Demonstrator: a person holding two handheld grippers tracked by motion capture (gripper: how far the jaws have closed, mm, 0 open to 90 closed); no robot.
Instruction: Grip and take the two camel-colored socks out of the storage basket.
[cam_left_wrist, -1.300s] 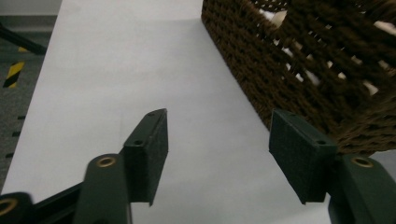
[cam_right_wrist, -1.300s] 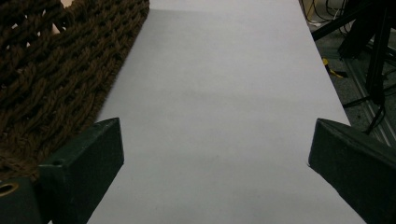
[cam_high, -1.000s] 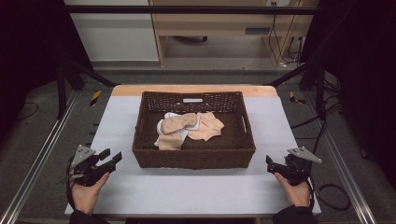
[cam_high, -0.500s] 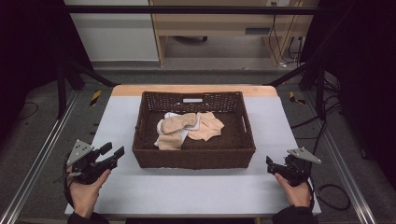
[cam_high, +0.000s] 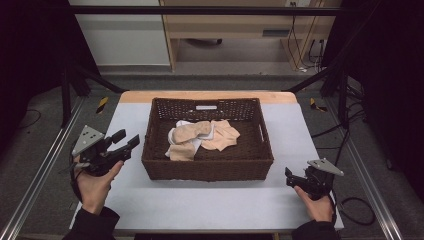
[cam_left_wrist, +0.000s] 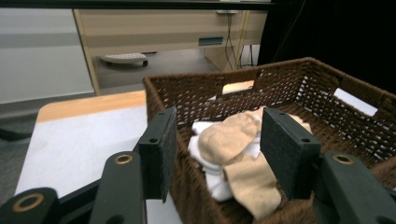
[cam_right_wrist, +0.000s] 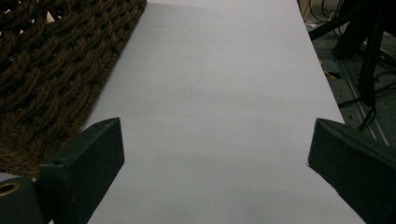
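From above, my left gripper hangs raised at nine o'clock of the wicker basket, jaws apart and empty, aimed at the basket. My right gripper rests low on the table at about four o'clock of the basket, holding nothing. The socks lie heaped inside the basket, toward its far side: beige ones over something white.

Along my left gripper, the jaws stand wide with a beige sock framed between them, farther off and untouched.

Along my right gripper, the jaws gape over bare table, the basket wall at ten o'clock.

I judge nothing is begun: every sock still waits inside.
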